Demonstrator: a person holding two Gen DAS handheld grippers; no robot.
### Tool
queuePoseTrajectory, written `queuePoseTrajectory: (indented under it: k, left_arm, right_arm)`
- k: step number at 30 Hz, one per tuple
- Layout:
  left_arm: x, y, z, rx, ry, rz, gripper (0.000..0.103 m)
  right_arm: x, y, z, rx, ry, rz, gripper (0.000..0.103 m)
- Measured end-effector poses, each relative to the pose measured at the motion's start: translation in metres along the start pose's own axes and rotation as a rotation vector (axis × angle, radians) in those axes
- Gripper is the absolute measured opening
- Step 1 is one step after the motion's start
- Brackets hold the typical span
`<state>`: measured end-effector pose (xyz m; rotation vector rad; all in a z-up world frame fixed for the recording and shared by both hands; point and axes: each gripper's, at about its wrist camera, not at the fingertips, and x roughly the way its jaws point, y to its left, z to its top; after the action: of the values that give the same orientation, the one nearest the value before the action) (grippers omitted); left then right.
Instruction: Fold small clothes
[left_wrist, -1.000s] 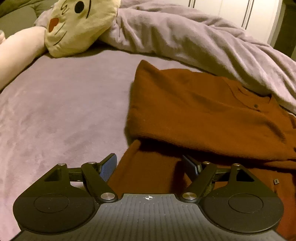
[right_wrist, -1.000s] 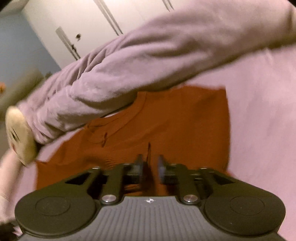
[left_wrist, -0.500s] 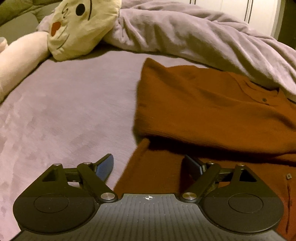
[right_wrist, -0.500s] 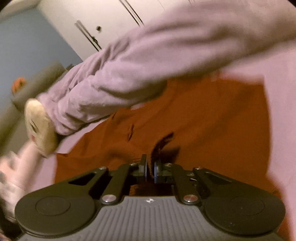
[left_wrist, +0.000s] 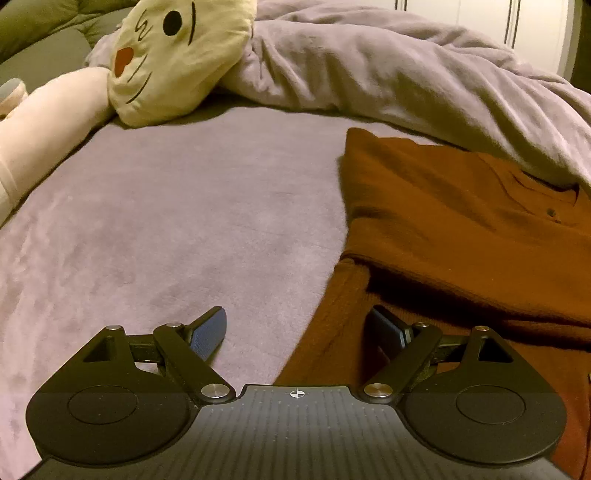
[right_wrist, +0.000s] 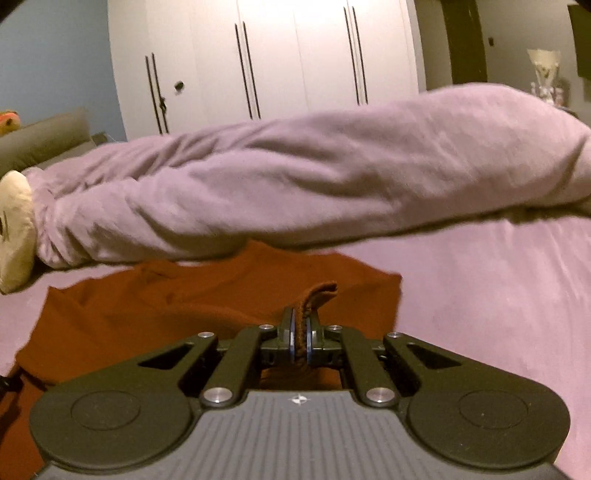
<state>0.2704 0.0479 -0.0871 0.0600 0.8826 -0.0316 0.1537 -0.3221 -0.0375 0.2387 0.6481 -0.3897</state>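
Note:
A rust-brown knit cardigan (left_wrist: 461, 221) lies partly folded on the lilac bed cover (left_wrist: 184, 221), on the right of the left wrist view. My left gripper (left_wrist: 299, 332) is open and low over the cardigan's lower left edge, one finger over the cover, the other over the knit. In the right wrist view the cardigan (right_wrist: 166, 306) lies below and ahead. My right gripper (right_wrist: 301, 332) is shut on a cardigan edge, and a ribbed strip (right_wrist: 317, 295) sticks up from between the pads.
A rolled lilac blanket (left_wrist: 406, 81) lies along the far side of the cardigan and shows in the right wrist view (right_wrist: 295, 177). A cream cat-face plush (left_wrist: 173, 55) lies at the far left. White wardrobe doors (right_wrist: 277, 55) stand behind the bed.
My right gripper closed on the cardigan's edge and lifted it, tilting the view up toward the wardrobe. My left gripper drifted left, still open.

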Motion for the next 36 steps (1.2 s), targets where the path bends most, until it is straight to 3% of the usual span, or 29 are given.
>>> queuePoseTrajectory:
  k: [4,7,11,14,17,21,23,28,33,36]
  left_arm:
    - [-0.004,0.001,0.000,0.003,-0.005,-0.002,0.089]
    - [-0.013,0.005,-0.001,0.025,-0.028,0.007,0.089]
    - [-0.031,0.008,0.007,0.018,-0.082,-0.005,0.089]
    - [-0.028,-0.005,0.019,0.030,-0.103,-0.028,0.091]
    - [-0.009,-0.022,0.028,0.031,-0.105,-0.055,0.093]
    - [0.021,-0.031,0.028,0.032,-0.053,-0.017,0.094]
    - [0.023,-0.031,0.024,0.031,-0.058,-0.013,0.096]
    - [0.024,-0.030,0.018,0.093,-0.087,-0.014,0.099]
    - [0.025,-0.012,0.021,0.067,-0.050,-0.065,0.103]
    - [0.007,0.002,0.019,0.047,-0.029,-0.059,0.102]
  right_arm:
    - [0.009,-0.003,-0.011,-0.021,0.033,-0.025,0.005]
    - [0.020,-0.009,-0.014,0.021,0.115,-0.070,0.010]
    - [0.003,-0.019,-0.007,0.069,0.045,-0.168,0.015]
    - [-0.008,-0.019,-0.005,0.115,0.011,-0.064,0.015]
    - [-0.006,0.001,-0.007,0.047,0.015,0.026,0.015]
    - [0.010,0.017,-0.015,-0.056,0.060,0.072,0.015]
    - [0.022,0.018,-0.020,-0.093,0.105,0.042,0.014]
    - [0.021,0.018,-0.031,-0.234,0.096,0.014,0.014]
    - [0.021,0.021,-0.033,-0.316,0.099,0.005,0.014]
    - [0.011,0.022,-0.024,-0.307,0.127,-0.095,0.014]
